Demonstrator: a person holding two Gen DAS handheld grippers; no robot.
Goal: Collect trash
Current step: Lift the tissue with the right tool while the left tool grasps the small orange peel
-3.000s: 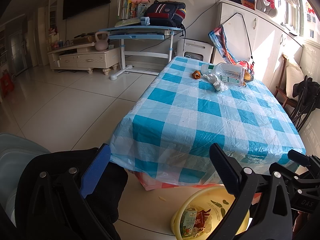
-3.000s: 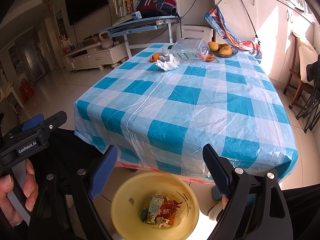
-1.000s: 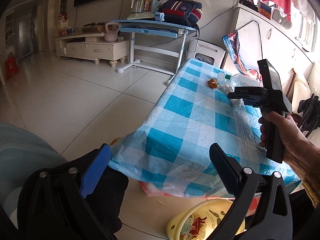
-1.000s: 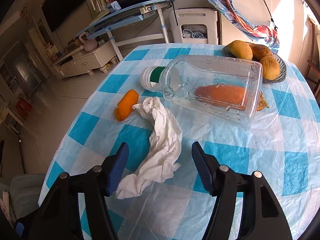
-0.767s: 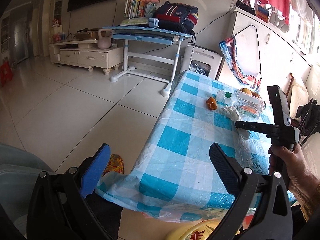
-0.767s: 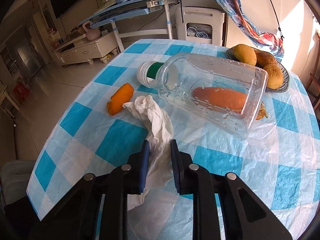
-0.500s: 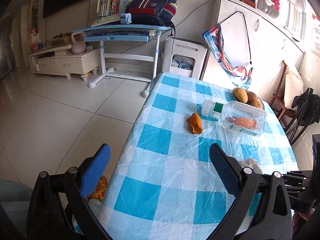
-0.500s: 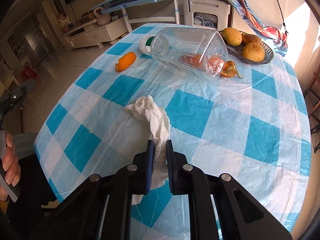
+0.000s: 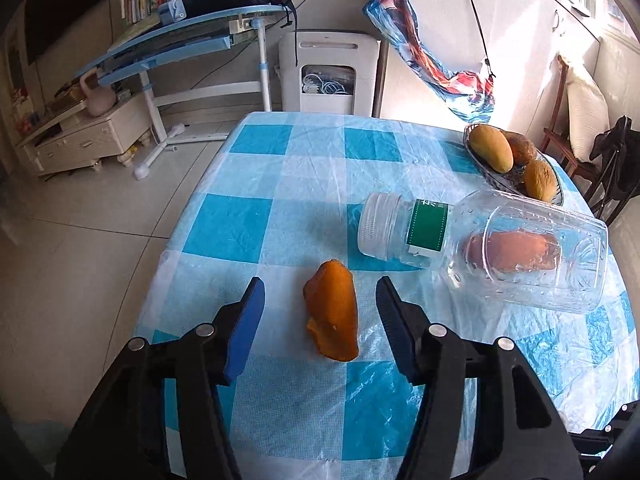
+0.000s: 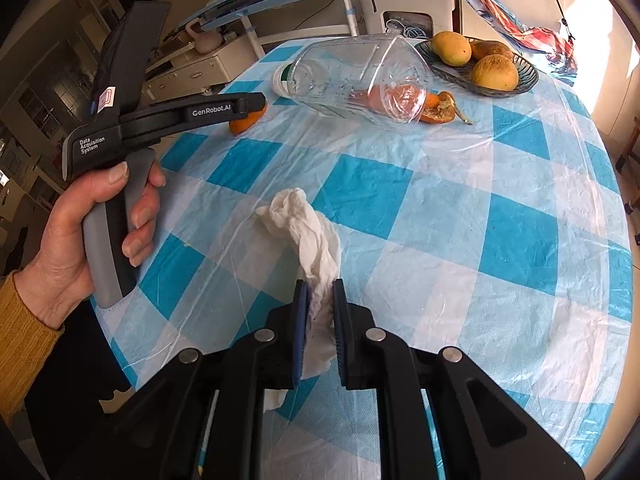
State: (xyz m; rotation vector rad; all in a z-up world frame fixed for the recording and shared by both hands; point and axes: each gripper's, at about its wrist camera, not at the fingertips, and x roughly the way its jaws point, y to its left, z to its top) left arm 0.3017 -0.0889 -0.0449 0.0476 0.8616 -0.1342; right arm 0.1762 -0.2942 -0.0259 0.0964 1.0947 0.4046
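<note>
Orange peel (image 9: 332, 312), 1 piece, lies on the checked tablecloth (image 9: 248, 232) directly between the half-spread jaws of the left gripper (image 9: 320, 300), which have just been closing and do not yet touch it; its long axis runs away from the tongs, along the fingers, so the jaws can close across its narrow width. Right gripper (image 10: 320, 296), narrow, clamps 1 white tissue (image 10: 308, 236). Further right: clear plastic bottle (image 9: 500, 248) on its side, fruit basket (image 9: 556, 196).

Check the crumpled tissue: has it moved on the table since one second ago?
Yes. The tissue, clamped in the right gripper, was beside the plastic bottle; it has been dragged toward the near table edge, several checks away from it.
</note>
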